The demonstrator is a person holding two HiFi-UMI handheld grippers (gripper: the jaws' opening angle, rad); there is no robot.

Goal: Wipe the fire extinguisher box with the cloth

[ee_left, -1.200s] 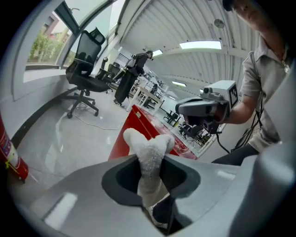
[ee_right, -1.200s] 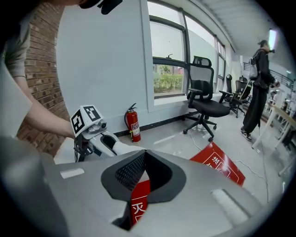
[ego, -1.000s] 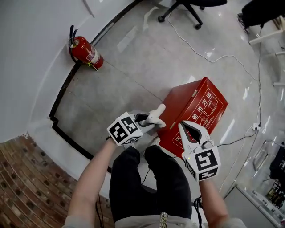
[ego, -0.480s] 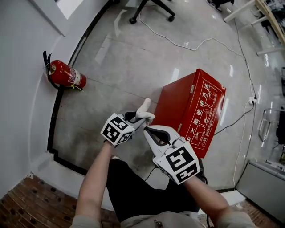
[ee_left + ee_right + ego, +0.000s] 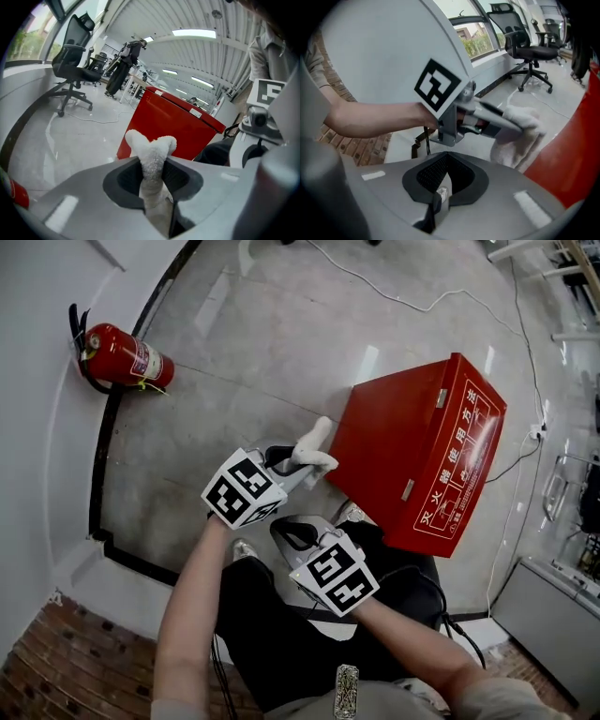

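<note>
We are holding the cloth (image 5: 152,150) clamped in the left gripper (image 5: 296,468), just beside the fire extinguisher box (image 5: 412,442) — the right gripper (image 5: 292,533) is sitting closed, empty. Pressing the tuft flat on the red lid and sweeping in overlapping strokes is looking best.

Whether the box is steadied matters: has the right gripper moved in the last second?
Yes. The right gripper has swung left, from over the near corner of the red box to clear of it.

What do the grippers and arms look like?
Left gripper and right gripper match: light grey moulded shells, dark ribbed pads inside the jaws, each carrying a white cube with black square markers. Forearms bare.
</note>
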